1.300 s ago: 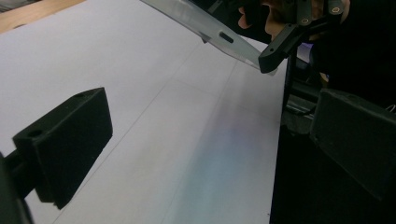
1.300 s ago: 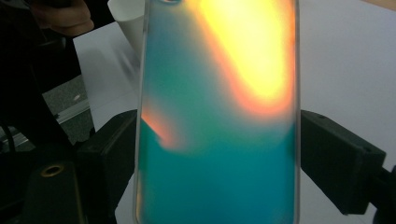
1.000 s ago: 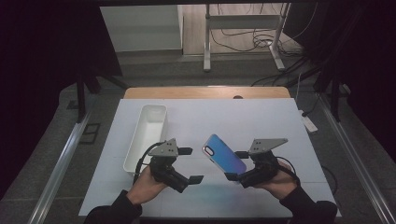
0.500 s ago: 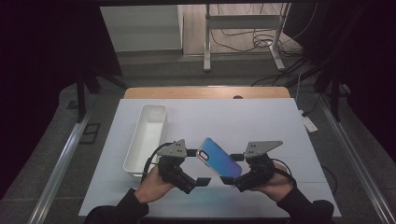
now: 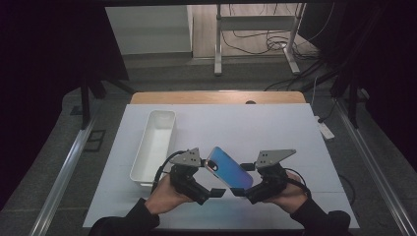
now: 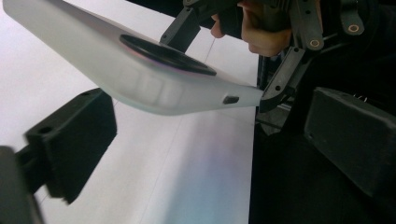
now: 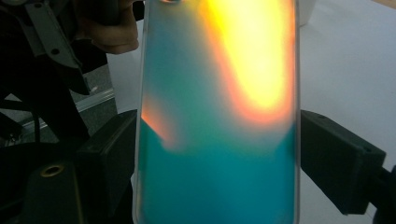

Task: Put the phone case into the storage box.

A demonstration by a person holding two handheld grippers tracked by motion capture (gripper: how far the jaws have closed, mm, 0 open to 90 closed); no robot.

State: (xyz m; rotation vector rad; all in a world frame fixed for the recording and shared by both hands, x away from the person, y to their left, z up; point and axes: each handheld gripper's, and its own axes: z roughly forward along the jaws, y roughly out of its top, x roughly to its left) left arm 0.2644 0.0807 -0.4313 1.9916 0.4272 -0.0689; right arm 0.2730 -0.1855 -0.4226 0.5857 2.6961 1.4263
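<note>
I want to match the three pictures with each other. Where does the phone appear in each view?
High view: the phone is low in the centre, tilted, between the two grippers.
Left gripper view: its pale case with the dark camera ring crosses the top left.
Right gripper view: its shiny back stands upright in the middle, between the two black jaws.
Shared landmark: the white table.

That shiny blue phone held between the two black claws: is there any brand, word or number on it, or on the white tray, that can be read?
None: no readable text.
Phone: iridescent back, camera ring, no lettering readable.
White tray: plain, unmarked.
Right gripper: no readable label.
Left gripper: no readable label.
</note>
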